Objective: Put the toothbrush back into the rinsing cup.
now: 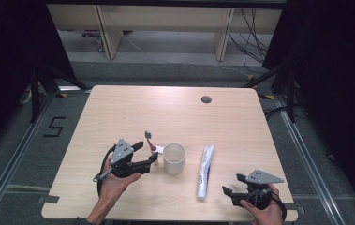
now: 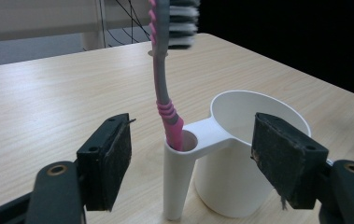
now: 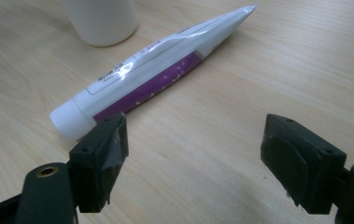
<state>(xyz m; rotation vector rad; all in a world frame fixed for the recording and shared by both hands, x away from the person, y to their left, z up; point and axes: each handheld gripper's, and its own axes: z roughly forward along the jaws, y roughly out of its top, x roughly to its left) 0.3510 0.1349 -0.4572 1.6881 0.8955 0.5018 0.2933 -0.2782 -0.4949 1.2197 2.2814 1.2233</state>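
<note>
From above, on the wooden table (image 1: 119, 112), the left gripper (image 1: 148, 154) sits just beside a white cup (image 1: 173, 158) with a pink toothbrush (image 1: 150, 140), while a toothpaste tube (image 1: 205, 171) lies between the cup and the right gripper (image 1: 231, 185). Along the left gripper's (image 2: 191, 161) own view, its jaws stand wide apart, holding nothing, either side of the cup's (image 2: 254, 140) side holder, where the toothbrush (image 2: 164, 79) stands upright. Along the right gripper's (image 3: 194, 156) view, its jaws gape empty, with the capped end of the tube (image 3: 156, 74) just beyond the left jaw.

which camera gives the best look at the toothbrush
The left gripper view: the toothbrush stands close up in the cup's side holder, pink handle and bristles clear. The high view shows it small beside the cup.
</note>
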